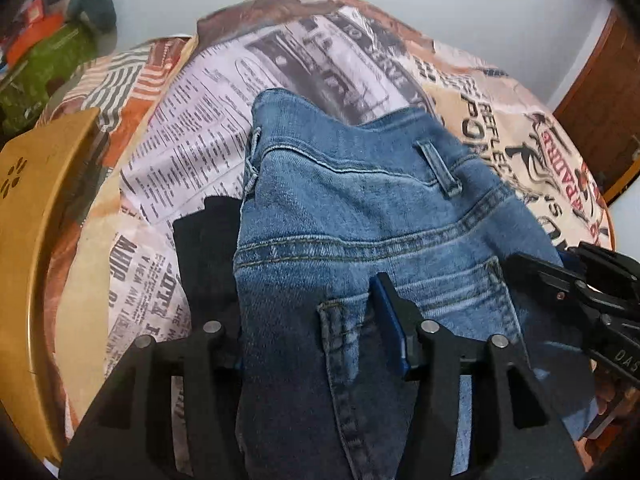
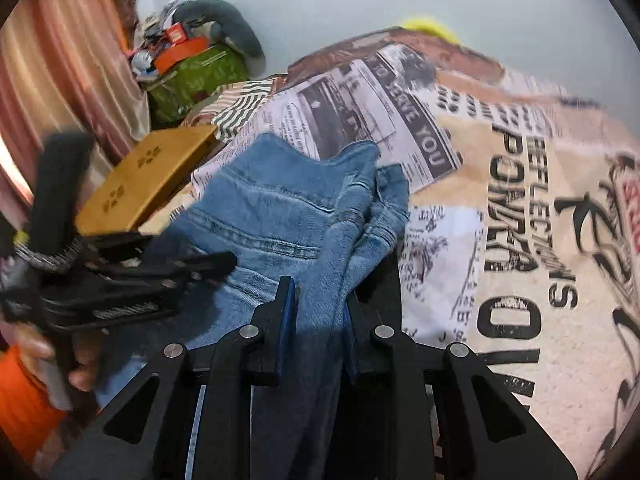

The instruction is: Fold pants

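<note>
The blue denim pants (image 1: 352,208) hang over a bed with a newspaper-print cover (image 1: 192,148), waistband and belt loop toward the far side. My left gripper (image 1: 308,320) is shut on the pants near the back pocket; its left finger is partly hidden by the cloth. My right gripper (image 2: 332,308) is shut on a bunched fold of the pants (image 2: 280,208). The right gripper (image 1: 576,280) shows at the right edge of the left wrist view, and the left gripper (image 2: 200,268) at the left of the right wrist view.
A yellow-brown wooden footboard (image 1: 36,216) curves along the bed's left side, also in the right wrist view (image 2: 148,184). A green bag with clutter (image 2: 196,76) stands by pink curtains (image 2: 60,60). A wooden door (image 1: 604,108) is at the right. The bed cover (image 2: 520,240) spreads to the right.
</note>
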`<state>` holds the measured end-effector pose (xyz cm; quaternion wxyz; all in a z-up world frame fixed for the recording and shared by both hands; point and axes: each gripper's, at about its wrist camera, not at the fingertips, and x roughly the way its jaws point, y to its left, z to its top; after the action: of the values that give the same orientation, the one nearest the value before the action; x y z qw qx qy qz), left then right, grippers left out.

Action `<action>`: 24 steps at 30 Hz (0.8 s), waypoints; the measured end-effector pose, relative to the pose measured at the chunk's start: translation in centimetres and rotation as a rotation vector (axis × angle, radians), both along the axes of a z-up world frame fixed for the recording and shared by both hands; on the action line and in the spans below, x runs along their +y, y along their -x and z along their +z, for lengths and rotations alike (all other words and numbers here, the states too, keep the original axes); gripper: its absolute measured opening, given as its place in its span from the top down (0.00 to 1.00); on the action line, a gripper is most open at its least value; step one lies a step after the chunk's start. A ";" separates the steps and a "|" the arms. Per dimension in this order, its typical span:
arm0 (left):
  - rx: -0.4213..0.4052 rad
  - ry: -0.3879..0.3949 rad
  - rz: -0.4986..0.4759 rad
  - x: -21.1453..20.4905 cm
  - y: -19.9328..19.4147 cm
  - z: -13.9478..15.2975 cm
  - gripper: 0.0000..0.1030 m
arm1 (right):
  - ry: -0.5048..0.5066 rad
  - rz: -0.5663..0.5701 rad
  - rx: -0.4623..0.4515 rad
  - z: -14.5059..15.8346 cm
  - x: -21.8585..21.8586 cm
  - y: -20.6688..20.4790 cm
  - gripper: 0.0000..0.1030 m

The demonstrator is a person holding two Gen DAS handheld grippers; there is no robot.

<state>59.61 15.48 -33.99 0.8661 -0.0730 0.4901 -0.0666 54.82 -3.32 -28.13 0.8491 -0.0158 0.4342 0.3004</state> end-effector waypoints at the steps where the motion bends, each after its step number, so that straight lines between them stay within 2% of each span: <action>1: -0.003 0.006 0.004 0.0 0.3 0.4 0.47 | 0.007 0.007 0.002 0.3 -0.1 0.2 0.81; 4: -0.002 -0.021 0.034 0.4 1.0 1.0 0.47 | 0.079 0.015 -0.024 0.9 0.1 1.2 0.80; 6: -0.020 -0.077 0.043 0.0 2.3 2.5 0.47 | 0.104 0.011 -0.036 1.4 0.1 1.8 0.79; 8: -0.078 -0.145 0.028 -0.8 4.4 5.4 0.47 | 0.114 0.002 -0.038 2.5 -0.2 2.7 0.77; 11: -0.147 -0.184 0.011 -1.5 7.2 9.1 0.47 | 0.071 -0.002 -0.062 4.6 -1.3 4.0 0.77; 14: -0.229 -0.206 0.002 -2.5 10.8 13.8 0.47 | 0.021 -0.010 -0.102 8.3 -2.2 6.5 0.77; 17: -0.314 -0.182 0.028 -2.8 14.6 18.7 0.46 | -0.017 -0.020 -0.181 12.8 -3.0 9.6 0.77; 22: -0.469 -0.142 0.052 -3.6 22.1 26.4 0.46 | -0.086 0.002 -0.339 20.4 -4.6 17.3 0.77; 24: -0.511 -0.130 0.049 -4.0 24.8 28.6 0.46 | -0.113 0.008 -0.403 22.9 -5.3 20.5 0.77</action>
<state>34.81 11.48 -5.36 0.9659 -0.0100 0.2570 -0.0304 34.34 -8.58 -5.19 0.9170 -0.0296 0.2380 0.3187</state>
